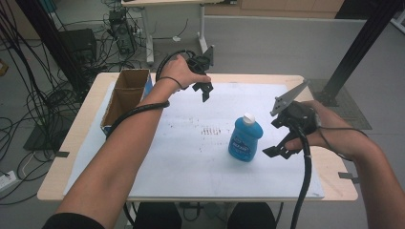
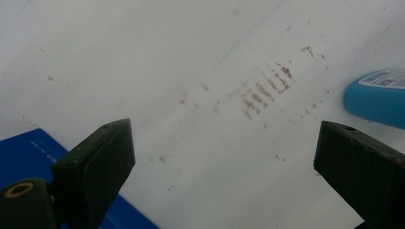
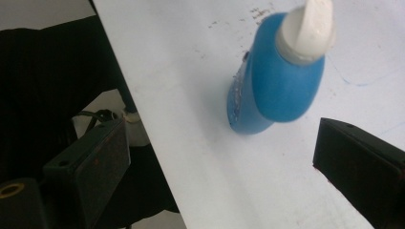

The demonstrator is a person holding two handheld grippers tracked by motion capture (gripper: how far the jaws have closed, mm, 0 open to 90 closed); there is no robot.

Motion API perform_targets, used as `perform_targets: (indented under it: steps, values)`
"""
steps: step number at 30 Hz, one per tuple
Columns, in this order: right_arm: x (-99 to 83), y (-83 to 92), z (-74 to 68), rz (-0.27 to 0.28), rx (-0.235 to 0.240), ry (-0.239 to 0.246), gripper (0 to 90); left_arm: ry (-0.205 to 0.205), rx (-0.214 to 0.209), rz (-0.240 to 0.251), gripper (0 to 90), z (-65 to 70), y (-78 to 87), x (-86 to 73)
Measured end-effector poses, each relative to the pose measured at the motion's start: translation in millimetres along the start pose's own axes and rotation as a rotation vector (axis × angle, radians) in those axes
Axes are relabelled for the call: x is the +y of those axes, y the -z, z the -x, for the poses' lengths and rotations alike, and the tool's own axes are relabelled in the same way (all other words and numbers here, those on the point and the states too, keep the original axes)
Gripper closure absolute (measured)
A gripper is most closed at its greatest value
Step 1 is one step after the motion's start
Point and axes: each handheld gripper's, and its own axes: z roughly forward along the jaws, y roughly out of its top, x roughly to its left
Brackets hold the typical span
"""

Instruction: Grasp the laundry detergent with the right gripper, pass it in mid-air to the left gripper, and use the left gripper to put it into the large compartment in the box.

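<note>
Blue bottle (image 1: pixel 245 139) with a white cap (image 1: pixel 248 119) stands upright on the white sheet (image 1: pixel 181 167) that covers the table, a little right of the middle and nearer the right edge than the left. It stands free, touched by nothing. The right gripper (image 1: pixel 282 143) hangs just beside it on the right, jaws spread wide and empty, their tips turned toward the bottle's lower body; that pose reads as an approach to a side grasp, with the gap left broad enough to take the bottle's width. In the right gripper view the bottle (image 3: pixel 277 76) sits ahead of the two jaws and above them in the picture, not yet between them, so I judge the grasp is not begun.

The left gripper (image 1: pixel 204 88) is held up near the far edge of the table, beside the open cardboard box (image 1: pixel 125 95) at the far left corner. Its jaws too stand apart with nothing in them. It seems kept back there to leave room, or to wait near the box. In the left gripper view a blue flat thing (image 2: pixel 28 152) lies at the lower left, probably the box's outer face, though the picture is too close to be sure. Faint brown marks (image 1: pixel 210 130) stain the sheet left of the bottle.
</note>
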Motion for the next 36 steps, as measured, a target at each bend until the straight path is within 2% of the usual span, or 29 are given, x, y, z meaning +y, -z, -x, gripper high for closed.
perform_targets:
  steps: [5,8,12,20,36]
  values:
    - [-10.1,-0.3,-0.2,0.006,-0.013,-0.023,5.4,0.001,0.000,-0.001,7.0,-0.7,1.8,-0.7]
    - [-22.7,-2.8,-1.1,0.039,-0.037,-0.043,5.5,-0.001,-0.010,0.006,7.0,-1.4,3.4,-3.0]
    - [-36.2,-7.6,0.5,0.071,-0.046,-0.070,5.3,0.002,-0.006,0.008,7.0,-1.9,5.4,-4.7]
    - [-53.1,-15.2,3.1,0.070,-0.051,-0.108,5.3,0.007,0.014,0.006,7.0,-3.2,10.7,-7.1]
    - [-83.6,-27.4,2.5,0.111,-0.060,-0.173,4.6,0.016,0.020,-0.003,7.0,-4.0,9.6,-7.7]
